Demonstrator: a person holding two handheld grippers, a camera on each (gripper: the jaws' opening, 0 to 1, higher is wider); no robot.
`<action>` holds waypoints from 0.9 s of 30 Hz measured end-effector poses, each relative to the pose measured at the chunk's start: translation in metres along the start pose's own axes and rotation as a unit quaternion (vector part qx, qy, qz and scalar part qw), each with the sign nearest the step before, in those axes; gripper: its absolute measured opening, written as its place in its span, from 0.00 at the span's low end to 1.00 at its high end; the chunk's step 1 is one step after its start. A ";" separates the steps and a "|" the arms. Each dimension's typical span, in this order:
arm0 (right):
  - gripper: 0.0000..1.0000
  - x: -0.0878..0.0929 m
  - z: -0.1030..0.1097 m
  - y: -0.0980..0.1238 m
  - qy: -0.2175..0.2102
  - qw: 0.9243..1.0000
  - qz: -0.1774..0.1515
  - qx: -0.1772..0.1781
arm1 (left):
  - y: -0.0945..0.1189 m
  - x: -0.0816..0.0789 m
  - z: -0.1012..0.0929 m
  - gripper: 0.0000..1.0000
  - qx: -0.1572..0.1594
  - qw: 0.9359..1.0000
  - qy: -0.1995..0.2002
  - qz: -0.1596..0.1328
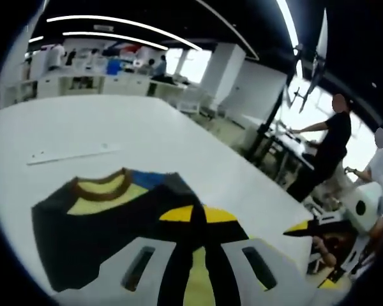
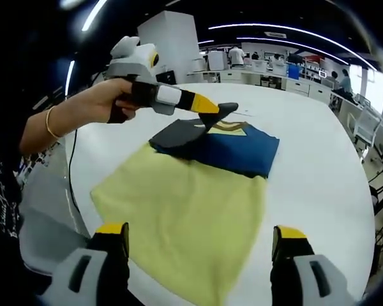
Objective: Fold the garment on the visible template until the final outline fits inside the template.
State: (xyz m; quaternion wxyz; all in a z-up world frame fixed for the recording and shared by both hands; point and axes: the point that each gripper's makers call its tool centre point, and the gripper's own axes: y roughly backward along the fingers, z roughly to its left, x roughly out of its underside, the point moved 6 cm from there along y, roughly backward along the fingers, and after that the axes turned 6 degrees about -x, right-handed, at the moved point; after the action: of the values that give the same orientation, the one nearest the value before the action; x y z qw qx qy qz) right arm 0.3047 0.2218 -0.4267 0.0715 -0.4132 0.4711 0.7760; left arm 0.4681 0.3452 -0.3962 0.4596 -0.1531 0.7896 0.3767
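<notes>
Nearest my right camera, the right gripper hangs with its yellow-tipped fingers spread wide and empty above the near hem of the soft yellow, navy and charcoal knit garment, which lies flat on the round white table. My left gripper, seen from the right gripper view, has its fingers pressed together on the charcoal sleeve near the brown-trimmed collar; in its own view the dark cloth runs up between the jaws.

I judge the fold barely begun: one sleeve is being brought in over the navy shoulder area, while the yellow body is still fully spread. I cannot make out a template outline under the cloth, so fit is unclear.

The garment's long axis runs from the hem near me to the collar, which points away across the table.
</notes>
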 end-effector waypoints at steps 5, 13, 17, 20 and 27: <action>0.93 0.003 0.000 0.001 -0.004 1.000 0.001 0.001 | -0.006 0.007 -0.010 0.01 0.013 1.000 -0.007 0.002; 0.93 0.008 0.000 0.000 -0.007 1.000 0.006 0.000 | -0.020 0.025 -0.009 0.01 0.017 1.000 0.009 0.011; 0.93 0.011 -0.002 0.000 -0.009 1.000 0.007 0.003 | -0.026 0.031 -0.009 0.01 0.019 1.000 0.009 0.012; 0.93 0.014 -0.004 -0.001 -0.012 1.000 0.007 0.005 | -0.033 0.035 -0.010 0.01 0.018 1.000 0.012 0.018; 0.93 0.016 -0.006 -0.002 -0.019 1.000 0.003 0.007 | -0.046 0.043 -0.018 0.06 0.039 0.999 0.021 0.024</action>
State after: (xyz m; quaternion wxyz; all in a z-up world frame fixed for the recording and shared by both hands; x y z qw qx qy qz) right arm 0.2993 0.2136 -0.4404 0.0813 -0.3964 0.4760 0.7808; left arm 0.4614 0.3056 -0.4481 0.4399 -0.1239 0.8165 0.3529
